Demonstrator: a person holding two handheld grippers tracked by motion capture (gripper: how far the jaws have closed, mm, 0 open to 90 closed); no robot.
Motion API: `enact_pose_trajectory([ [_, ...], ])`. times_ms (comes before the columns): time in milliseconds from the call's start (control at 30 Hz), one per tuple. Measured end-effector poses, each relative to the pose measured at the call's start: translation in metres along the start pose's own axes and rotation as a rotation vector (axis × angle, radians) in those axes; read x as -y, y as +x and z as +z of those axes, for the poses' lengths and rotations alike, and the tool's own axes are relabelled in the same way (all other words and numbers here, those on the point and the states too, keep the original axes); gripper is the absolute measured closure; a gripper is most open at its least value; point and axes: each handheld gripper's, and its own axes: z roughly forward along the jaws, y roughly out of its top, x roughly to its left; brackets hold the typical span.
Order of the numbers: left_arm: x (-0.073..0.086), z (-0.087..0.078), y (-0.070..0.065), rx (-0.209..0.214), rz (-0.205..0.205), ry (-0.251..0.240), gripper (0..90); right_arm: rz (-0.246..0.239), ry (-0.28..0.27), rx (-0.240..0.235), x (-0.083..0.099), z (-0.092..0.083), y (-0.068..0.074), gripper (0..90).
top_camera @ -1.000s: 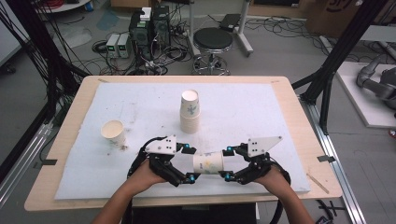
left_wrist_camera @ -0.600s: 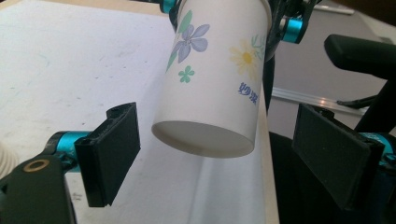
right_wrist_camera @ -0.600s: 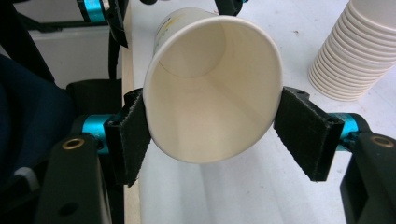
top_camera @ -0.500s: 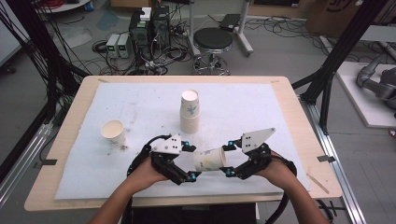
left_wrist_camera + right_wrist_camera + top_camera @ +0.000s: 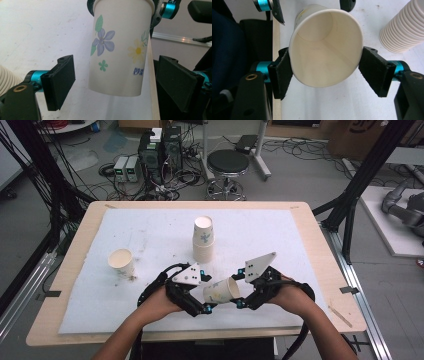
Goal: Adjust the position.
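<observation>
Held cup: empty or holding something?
Empty: the right gripper view looks straight into the cup and shows bare walls and bottom.

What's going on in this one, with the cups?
A person works two hand-held grippers at a table. The right gripper clamps a flowered paper cup near its rim, holding it sideways above the white mat. The left gripper is open, its jaws apart on either side of the cup's base. A cup stack and a single cup stand behind.

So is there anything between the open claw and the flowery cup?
No. The flowery paper cup hangs in the gap of the left gripper, whose jaws stand apart from its sides with nothing between. The right gripper holds the cup near its rim.
</observation>
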Motion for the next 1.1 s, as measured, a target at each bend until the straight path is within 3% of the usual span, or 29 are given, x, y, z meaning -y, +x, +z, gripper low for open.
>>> enact_pose_trajectory([
  [267, 0.0, 0.012, -0.002, 0.008, 0.033, 0.098, 16.7, -0.042, 0.104, -0.021, -0.013, 0.008, 0.001, 30.1],
  [600, 0.0, 0.02, -0.001, 0.002, 0.034, 0.138, 19.5, -0.082, 0.197, -0.01, -0.023, 0.019, 0.003, 30.0],
  [1100, -0.004, 0.026, -0.001, 0.018, 0.036, 0.158, 24.7, -0.1, 0.214, -0.02, -0.029, 0.022, 0.004, 30.0],
])
